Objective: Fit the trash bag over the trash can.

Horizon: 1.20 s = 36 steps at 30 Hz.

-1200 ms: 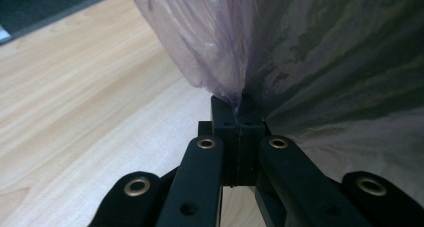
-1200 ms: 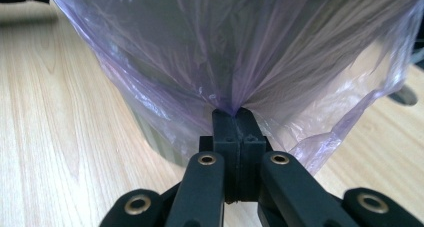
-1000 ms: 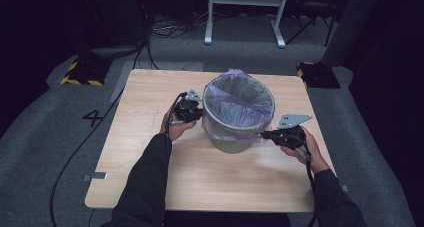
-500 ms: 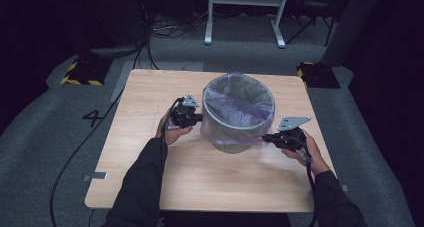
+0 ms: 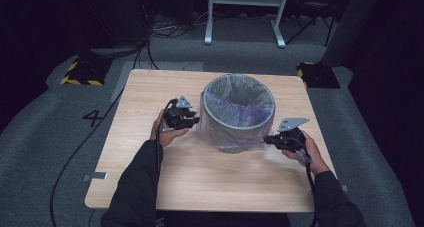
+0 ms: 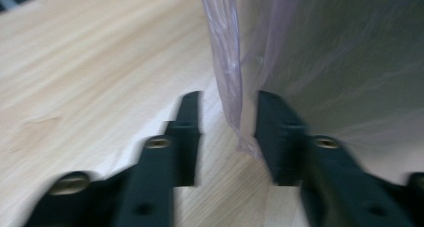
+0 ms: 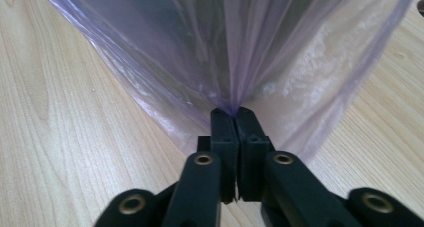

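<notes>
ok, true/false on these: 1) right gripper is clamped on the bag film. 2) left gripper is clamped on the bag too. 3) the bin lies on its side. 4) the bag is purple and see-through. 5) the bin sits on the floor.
1) True: the right gripper is shut on the bag.
2) False: the left gripper has just been opening; the film hangs loose between its jaws.
3) False: the bin stands upright, mouth up.
4) True.
5) False: it sits on the wooden table.
</notes>
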Each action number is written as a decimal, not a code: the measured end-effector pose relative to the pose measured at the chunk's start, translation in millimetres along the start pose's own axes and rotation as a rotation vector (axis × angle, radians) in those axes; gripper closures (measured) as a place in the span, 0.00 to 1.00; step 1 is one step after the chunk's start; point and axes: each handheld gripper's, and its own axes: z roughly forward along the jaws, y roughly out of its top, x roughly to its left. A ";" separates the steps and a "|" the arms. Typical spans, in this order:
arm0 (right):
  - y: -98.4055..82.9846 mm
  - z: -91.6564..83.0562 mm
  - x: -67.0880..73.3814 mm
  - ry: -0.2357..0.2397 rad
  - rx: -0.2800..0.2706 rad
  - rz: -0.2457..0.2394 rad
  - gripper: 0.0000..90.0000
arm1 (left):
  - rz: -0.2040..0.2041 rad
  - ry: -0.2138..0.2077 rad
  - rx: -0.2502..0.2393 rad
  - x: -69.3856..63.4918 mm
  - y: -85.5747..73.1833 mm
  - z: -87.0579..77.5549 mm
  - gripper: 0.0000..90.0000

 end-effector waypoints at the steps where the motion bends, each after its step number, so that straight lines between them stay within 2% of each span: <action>1: -0.7 -0.7 -0.8 -0.012 0.002 0.006 0.90 | -0.011 0.002 -0.017 0.1 -0.2 -5.1 0.60; 3: -3.7 -3.5 -2.4 -0.009 -0.005 0.020 0.90 | -0.002 0.024 -0.047 -1.8 -0.6 -16.2 0.49; 5: -7.1 -7.8 -3.6 -0.018 -0.018 0.032 0.85 | 0.002 0.036 -0.056 -5.6 -1.5 -26.3 0.37; 6: -9.3 -10.4 -4.3 -0.012 -0.026 0.037 0.85 | 0.015 0.047 -0.066 -9.8 -3.8 -35.0 0.33; 7: -9.3 -10.4 -4.3 -0.012 -0.026 0.037 0.85 | 0.015 0.047 -0.066 -9.8 -3.8 -35.0 0.30; 12: -19.2 -24.0 -7.7 -0.008 -0.062 0.058 0.68 | 0.041 0.041 -0.066 -20.9 -13.6 -51.7 0.24; 15: -24.0 -29.0 -8.4 -0.013 -0.067 0.078 0.51 | 0.047 0.047 -0.065 -27.1 -21.3 -58.9 0.21; 18: -29.2 -34.8 -9.0 -0.010 -0.078 0.097 0.37 | 0.052 0.063 -0.040 -33.4 -28.6 -63.7 0.20; 22: -29.2 -48.8 -8.4 -0.025 -0.140 0.120 0.26 | 0.075 0.071 -0.003 -44.2 -43.3 -64.3 0.18; 26: -20.5 -67.9 -6.4 -0.026 -0.226 0.118 0.24 | 0.090 0.060 0.042 -54.3 -61.6 -59.8 0.18; 30: -7.4 -82.8 -1.8 -0.047 -0.269 0.085 0.23 | 0.105 0.058 0.070 -61.3 -78.2 -55.9 0.18; 34: 9.3 -93.8 2.4 -0.068 -0.298 0.049 0.23 | 0.062 0.037 0.085 -63.6 -93.4 -53.5 0.18; 36: 17.7 -97.7 3.8 -0.070 -0.307 0.038 0.23 | 0.064 0.038 0.096 -64.7 -98.1 -52.6 0.18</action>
